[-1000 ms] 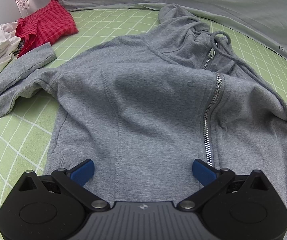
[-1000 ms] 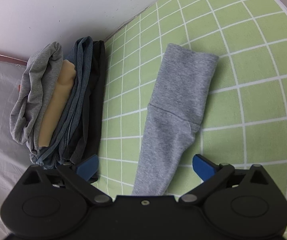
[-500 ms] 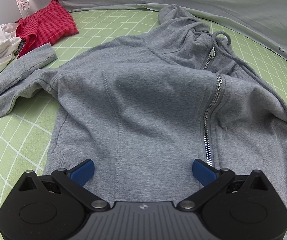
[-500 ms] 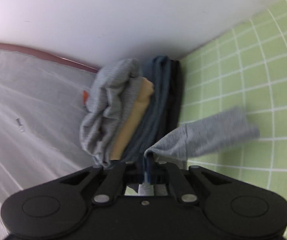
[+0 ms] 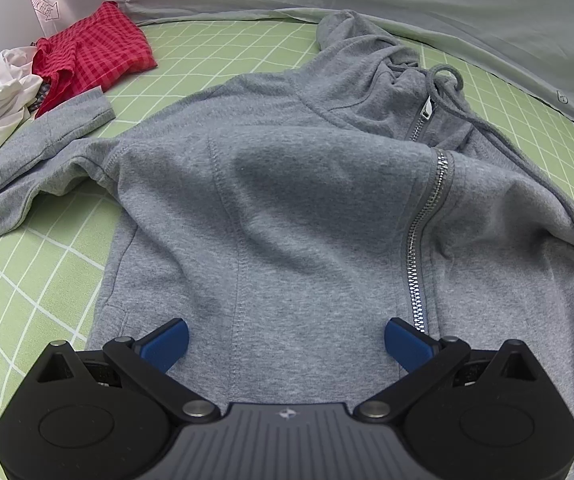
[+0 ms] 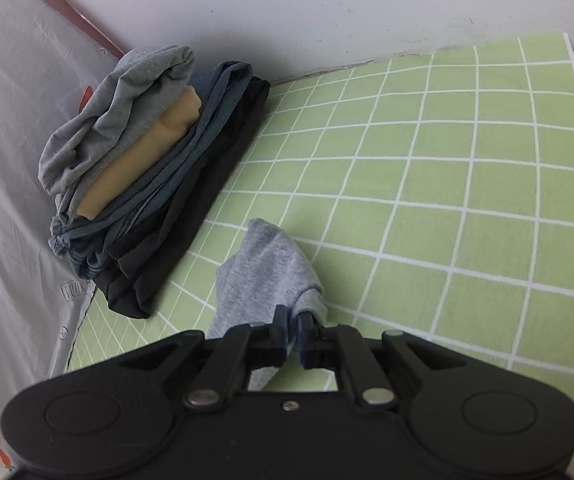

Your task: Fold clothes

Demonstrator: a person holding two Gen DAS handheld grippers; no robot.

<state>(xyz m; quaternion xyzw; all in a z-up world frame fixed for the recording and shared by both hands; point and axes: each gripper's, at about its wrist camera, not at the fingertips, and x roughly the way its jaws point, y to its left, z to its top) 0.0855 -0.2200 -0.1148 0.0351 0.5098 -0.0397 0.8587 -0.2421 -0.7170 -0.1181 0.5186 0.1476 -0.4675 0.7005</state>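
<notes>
— Where's the hoodie [image 5: 307,208]?
— Spread across the middle of the green checked mat [image 5: 27,292], zip up. The left tongs [image 5: 285,344] stand wide over its hem, gripping nothing.
— And the right tongs [image 6: 292,334]?
— Pinched tight on the grey sleeve [image 6: 263,276], low centre, beside the folded pile [image 6: 147,184] at left.

even, soft light in both views, no glare — shadows are faint, darkest under the folded stack [image 6: 155,184]. fisheye bends the green grid mat [image 6: 467,184] near dark vignetted corners. left view sharp; right view slightly soft — mild blur.
</notes>
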